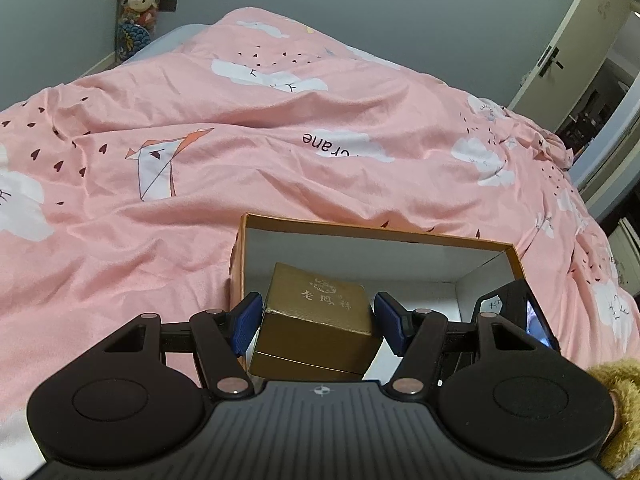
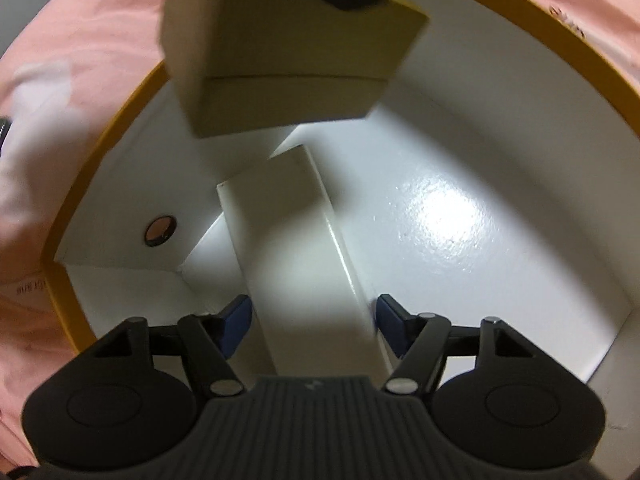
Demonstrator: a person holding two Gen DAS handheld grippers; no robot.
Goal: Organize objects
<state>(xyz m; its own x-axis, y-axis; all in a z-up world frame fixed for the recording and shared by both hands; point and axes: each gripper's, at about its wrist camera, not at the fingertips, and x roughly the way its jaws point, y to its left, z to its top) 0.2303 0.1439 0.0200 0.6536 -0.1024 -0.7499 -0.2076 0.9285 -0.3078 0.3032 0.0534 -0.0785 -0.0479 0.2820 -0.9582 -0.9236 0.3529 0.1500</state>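
Observation:
A gold box (image 1: 320, 316) with a printed emblem on its lid hangs just above an open carton (image 1: 360, 232) that has an orange rim and a white inside. My left gripper (image 1: 318, 316) is shut on it, one blue pad against each side. In the right wrist view the same gold box (image 2: 280, 60) hovers blurred over the carton's rim (image 2: 520, 52). My right gripper (image 2: 314, 320) points steeply down into the carton. A long white box (image 2: 288, 240) lies tilted on the carton floor between its fingers. The blue pads stand just off its sides, so this gripper is open.
The carton rests on a rumpled pink duvet (image 1: 200, 220) covering the bed. A column of plush toys (image 1: 138, 4) stands in the far left corner, and a door (image 1: 560, 52) is at the right. A fuzzy brown sleeve (image 1: 618, 400) shows at the lower right.

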